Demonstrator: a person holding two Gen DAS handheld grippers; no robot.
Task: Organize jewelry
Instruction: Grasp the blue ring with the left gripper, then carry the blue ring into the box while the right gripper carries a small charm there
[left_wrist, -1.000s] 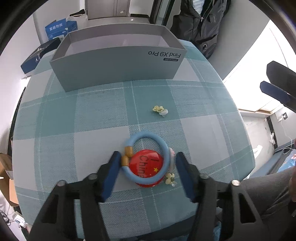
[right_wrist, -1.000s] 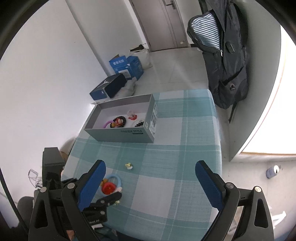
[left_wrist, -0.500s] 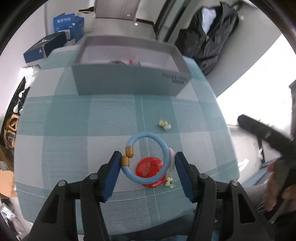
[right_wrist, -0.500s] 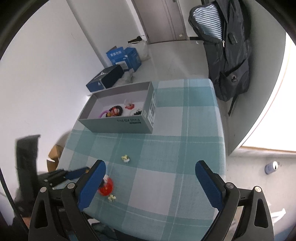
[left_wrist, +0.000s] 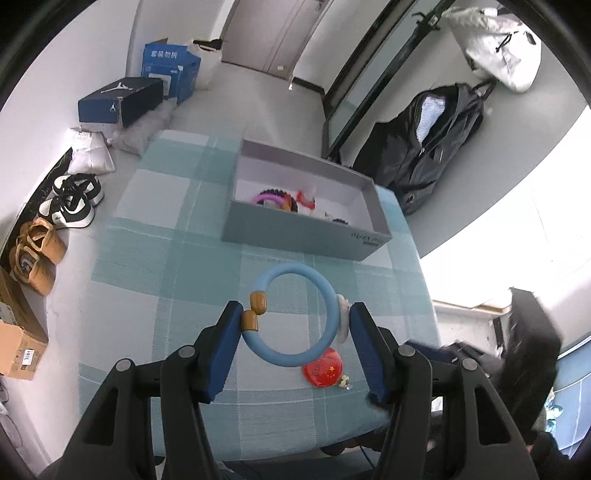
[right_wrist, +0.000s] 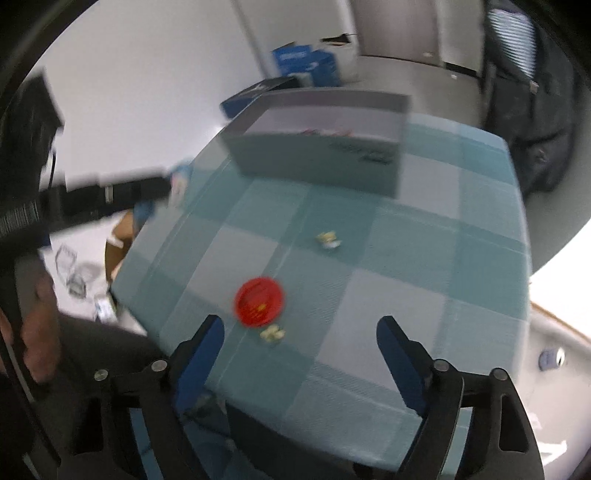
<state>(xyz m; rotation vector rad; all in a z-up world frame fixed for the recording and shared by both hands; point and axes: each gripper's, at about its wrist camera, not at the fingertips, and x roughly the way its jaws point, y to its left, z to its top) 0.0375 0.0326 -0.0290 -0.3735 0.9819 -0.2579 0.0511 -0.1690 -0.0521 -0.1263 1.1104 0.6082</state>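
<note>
Grey cardboard makes up the long open box (left_wrist: 303, 232) that sits at the far end of the teal and white checked tablecloth (left_wrist: 155, 266). Inside the box, on its white floor, lie a pink ring (left_wrist: 266, 199), a dark beaded band (left_wrist: 286, 197), a small red piece (left_wrist: 306, 197) and a few dark little bits near its right end; they are too small to tell apart well.

On the near side of the box, the left gripper (left_wrist: 293, 325) is clamped on a light blue plastic bangle with two brown beads (left_wrist: 295, 314), and the bangle is held up off the cloth.

Nearer than the box lies a round red badge with yellow marks (right_wrist: 259, 301), flat on the cloth. A tiny pale yellow flower piece (right_wrist: 272, 333) lies just beside it, and another pale yellow piece (right_wrist: 328, 239) lies between the badge and the box.

Over the near edge of the cloth hangs the right gripper (right_wrist: 299, 347). Its jaws have just been closing a little, yet they stand wide apart and hold nothing.
</note>
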